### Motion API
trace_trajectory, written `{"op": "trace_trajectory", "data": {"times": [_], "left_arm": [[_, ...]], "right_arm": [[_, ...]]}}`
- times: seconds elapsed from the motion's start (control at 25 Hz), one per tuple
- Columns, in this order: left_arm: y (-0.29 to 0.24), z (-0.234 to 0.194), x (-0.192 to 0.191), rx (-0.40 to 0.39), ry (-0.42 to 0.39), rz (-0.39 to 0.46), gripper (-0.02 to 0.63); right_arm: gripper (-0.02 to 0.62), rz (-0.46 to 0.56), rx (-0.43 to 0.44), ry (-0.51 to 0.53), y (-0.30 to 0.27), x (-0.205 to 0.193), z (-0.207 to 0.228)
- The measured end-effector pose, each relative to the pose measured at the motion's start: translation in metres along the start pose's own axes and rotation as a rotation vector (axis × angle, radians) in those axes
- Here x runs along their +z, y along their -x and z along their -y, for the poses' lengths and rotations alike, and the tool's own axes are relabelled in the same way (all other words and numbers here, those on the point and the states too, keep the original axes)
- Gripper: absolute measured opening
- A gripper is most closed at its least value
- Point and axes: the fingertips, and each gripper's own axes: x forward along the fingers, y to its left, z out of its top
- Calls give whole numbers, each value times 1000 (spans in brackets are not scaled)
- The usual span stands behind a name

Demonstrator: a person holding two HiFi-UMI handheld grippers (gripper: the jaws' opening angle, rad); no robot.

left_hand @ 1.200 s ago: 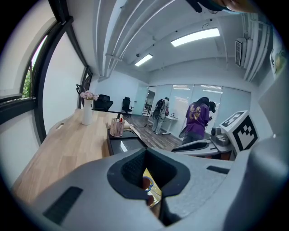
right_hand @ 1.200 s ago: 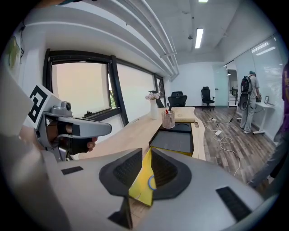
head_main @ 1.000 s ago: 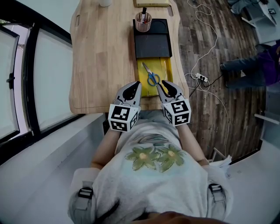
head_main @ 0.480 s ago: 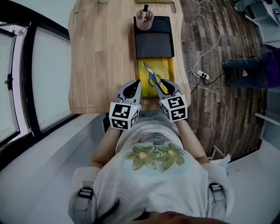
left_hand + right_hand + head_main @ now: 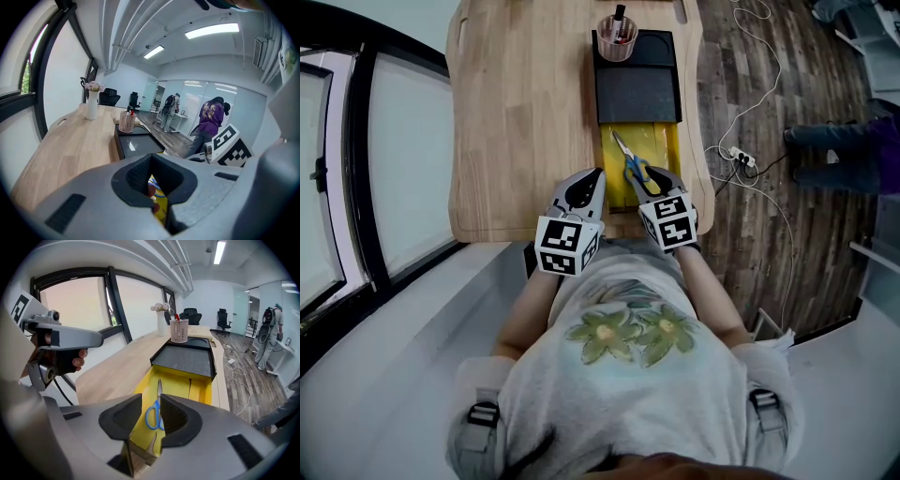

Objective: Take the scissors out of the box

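Blue-handled scissors (image 5: 630, 161) lie in a yellow drawer (image 5: 661, 141) pulled out of a black box (image 5: 637, 89) on the wooden table. In the right gripper view the scissors (image 5: 154, 414) show between my jaws, blades pointing away. My right gripper (image 5: 652, 178) hangs over the drawer's near end, just above the handles. Its jaws (image 5: 150, 401) are opening, and the pads do not press on anything. My left gripper (image 5: 592, 179) is beside the drawer's left edge. A narrow gap between its jaws (image 5: 158, 176) holds nothing and shows the yellow drawer (image 5: 161, 203) beyond.
A pink pen cup (image 5: 617, 39) stands on the box's far end, and a white vase (image 5: 162, 320) beyond it. The table's near edge (image 5: 516, 234) runs just under both grippers. Cables and a power strip (image 5: 739, 157) lie on the floor at right. People stand far off (image 5: 209, 121).
My right gripper has dropped and tipped down toward the drawer's near end, closing in on the scissors' handles. My left gripper has sunk a little beside the drawer.
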Motion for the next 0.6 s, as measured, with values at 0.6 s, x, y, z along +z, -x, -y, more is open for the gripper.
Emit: {"op": "trace_trajectory", "data": {"times": [0.6], "left_arm": [[-16, -16, 1, 14, 16, -25, -3]], "right_arm": [[127, -167, 8, 11, -40, -25, 8]]}}
